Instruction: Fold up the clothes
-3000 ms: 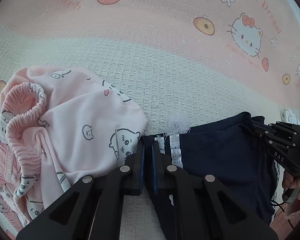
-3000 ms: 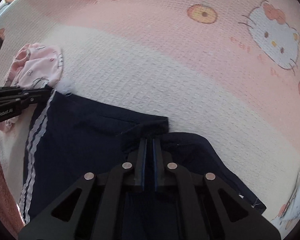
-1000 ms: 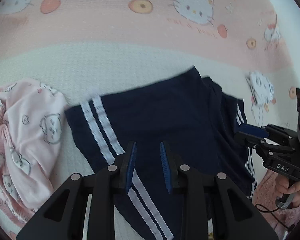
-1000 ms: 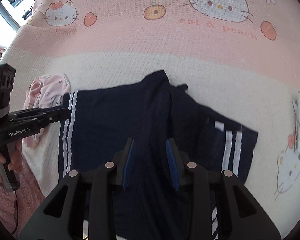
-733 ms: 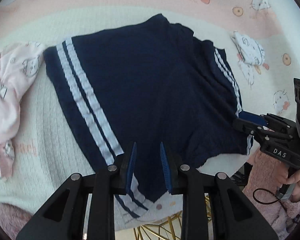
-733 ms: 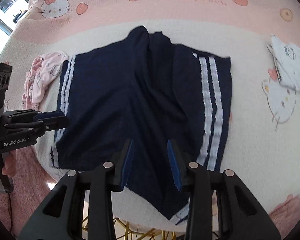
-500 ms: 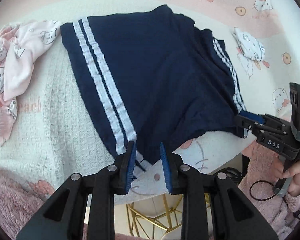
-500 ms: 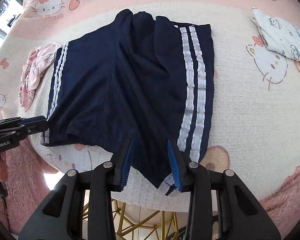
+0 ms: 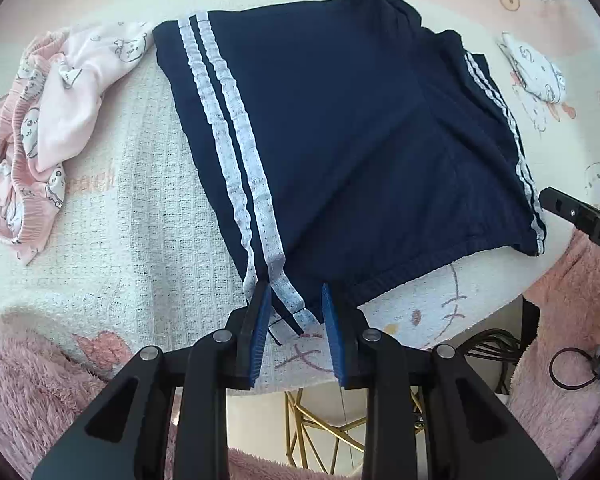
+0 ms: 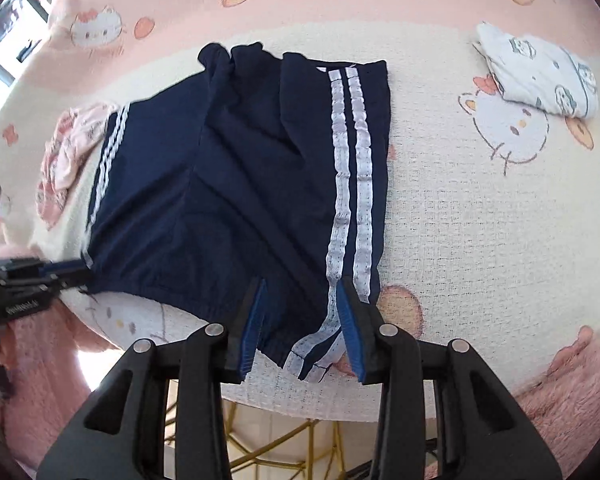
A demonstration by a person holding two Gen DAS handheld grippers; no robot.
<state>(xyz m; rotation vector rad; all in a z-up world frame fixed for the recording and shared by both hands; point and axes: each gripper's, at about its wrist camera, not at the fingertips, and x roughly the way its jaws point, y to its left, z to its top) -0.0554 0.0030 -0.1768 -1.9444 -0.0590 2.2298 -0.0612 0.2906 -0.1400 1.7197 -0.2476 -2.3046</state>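
Observation:
Navy shorts [image 9: 340,120] with white double side stripes lie spread flat on the blanket, waistband toward the near table edge. My left gripper [image 9: 294,296] is open and points down over the left striped waistband corner. That corner lies loose between its blue pads [image 9: 260,320]. My right gripper [image 10: 302,292] is open too, with the right striped corner of the shorts [image 10: 240,180] between its jaws and the pads not pressing. In each wrist view the other gripper shows at the side: the right gripper [image 9: 556,202] and the left gripper [image 10: 70,267].
A crumpled pink patterned garment [image 9: 52,112] lies left of the shorts. A folded white printed garment [image 10: 540,76] lies far right. The cat-print blanket [image 9: 140,220] covers the table. Gold table legs [image 9: 320,416] show below its near edge, with pink fluffy sleeves [image 9: 572,320] beside it.
Both grippers, shut on the shorts three seconds ago, now stand open. They have drawn back toward the near table edge, and the shorts lie spread out flat.

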